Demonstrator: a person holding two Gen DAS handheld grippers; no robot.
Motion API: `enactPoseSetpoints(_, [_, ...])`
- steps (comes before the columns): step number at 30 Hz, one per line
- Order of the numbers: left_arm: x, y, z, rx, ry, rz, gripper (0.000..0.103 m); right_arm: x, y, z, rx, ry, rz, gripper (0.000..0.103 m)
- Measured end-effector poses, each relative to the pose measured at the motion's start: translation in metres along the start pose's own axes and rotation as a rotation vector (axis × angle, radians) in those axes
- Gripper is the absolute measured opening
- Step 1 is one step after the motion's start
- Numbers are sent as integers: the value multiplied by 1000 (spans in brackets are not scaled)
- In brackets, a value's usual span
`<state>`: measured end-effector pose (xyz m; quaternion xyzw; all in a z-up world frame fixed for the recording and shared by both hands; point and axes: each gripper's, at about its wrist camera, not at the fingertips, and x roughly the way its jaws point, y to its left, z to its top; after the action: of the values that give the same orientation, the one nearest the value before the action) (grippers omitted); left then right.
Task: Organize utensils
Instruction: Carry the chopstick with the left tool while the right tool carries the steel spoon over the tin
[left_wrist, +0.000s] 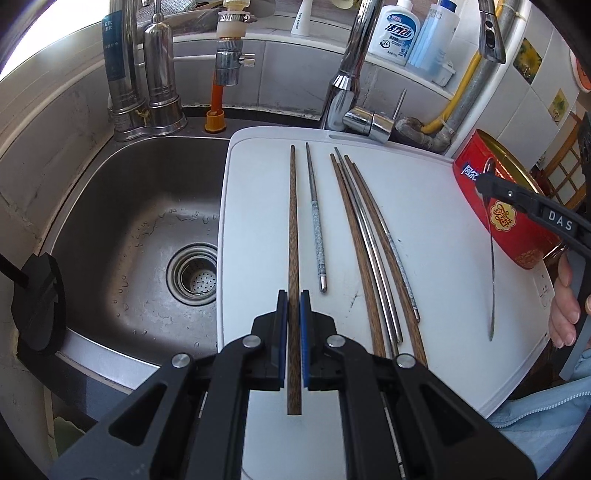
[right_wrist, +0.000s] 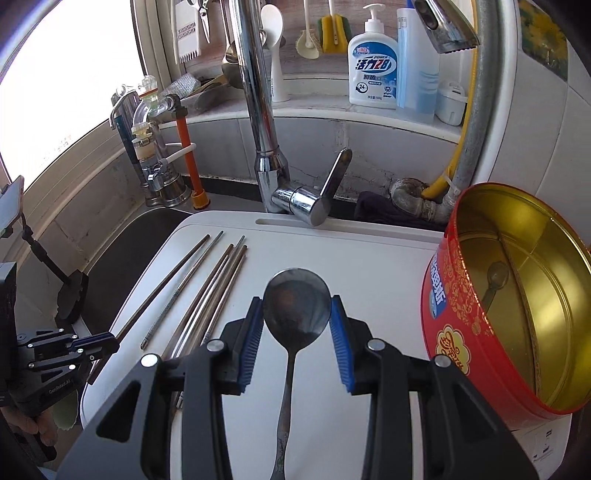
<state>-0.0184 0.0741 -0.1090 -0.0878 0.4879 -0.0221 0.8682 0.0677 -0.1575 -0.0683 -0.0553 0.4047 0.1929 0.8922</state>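
Note:
My left gripper (left_wrist: 294, 295) is shut on a brown wooden chopstick (left_wrist: 293, 221) that points away along the white board (left_wrist: 424, 192). Beside it lie a patterned metal chopstick (left_wrist: 317, 221) and a bundle of several wooden and metal chopsticks (left_wrist: 373, 251). My right gripper (right_wrist: 297, 310) is shut on the bowl of a metal spoon (right_wrist: 295, 306), whose handle runs back under the camera. The spoon also shows in the left wrist view (left_wrist: 491, 280). The red tin (right_wrist: 517, 295) with a gold inside lies tilted to the right and holds a small spoon (right_wrist: 495, 280).
A steel sink (left_wrist: 140, 229) with a drain lies left of the board. A chrome tap (right_wrist: 266, 140) stands behind the board. Soap bottles (right_wrist: 373, 62) stand on the ledge. A black phone stand (right_wrist: 70, 291) sits at the sink's left edge.

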Motion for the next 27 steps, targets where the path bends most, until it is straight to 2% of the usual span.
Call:
enactPoseSetpoints(2, [-1,0,1,14,-3,9,6,-8,0,-1,-1,-14,-6,37])
enactPoseSetpoints(4, [5,1,2,25,32,29,6,-16,-2,-2,8,-24,-9,37])
enactPoseSetpoints(6, [9,2,1,17,40,17,6,-23,-3,-2,16,-36,-14,37])
enactPoseSetpoints(19, [3,-2,0,46,19,2,6,-64,-14,4,56,-121,-39,37])
enactPoseSetpoints(27, [-38,-23,13,109,-82,-3,6,-111,-22,11,79,-216,-32,37])
